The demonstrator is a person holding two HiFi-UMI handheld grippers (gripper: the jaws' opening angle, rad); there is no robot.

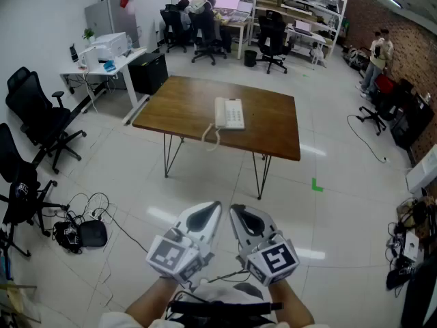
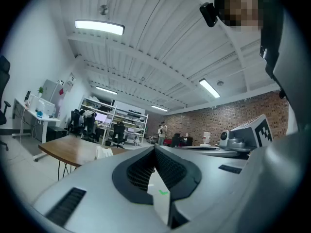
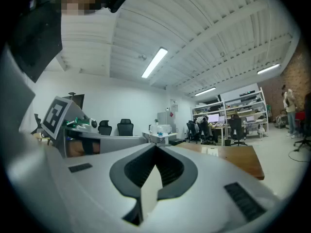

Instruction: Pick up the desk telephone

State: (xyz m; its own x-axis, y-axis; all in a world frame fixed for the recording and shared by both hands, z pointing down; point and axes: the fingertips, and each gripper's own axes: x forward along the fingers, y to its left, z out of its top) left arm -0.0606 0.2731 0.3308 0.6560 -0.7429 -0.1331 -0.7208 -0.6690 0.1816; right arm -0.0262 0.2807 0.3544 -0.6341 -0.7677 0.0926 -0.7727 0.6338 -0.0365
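The desk telephone [image 1: 229,113] lies flat near the middle of the tabletop [image 1: 273,125], keypad up and handset apparently on its cradle. Its coiled cord [image 1: 211,138] trails toward the near edge. This looks like an undisturbed resting position, so the pick-up is judged not begun. The left gripper [image 1: 213,209] and right gripper [image 1: 236,212] are both clenched with nothing between the jaws, as each gripper view confirms. They are held side by side, close to the person's body and low, pointing roughly level toward the table. Open floor lies between them and the table's near edge, which suggests a neutral starting pose before the approach.
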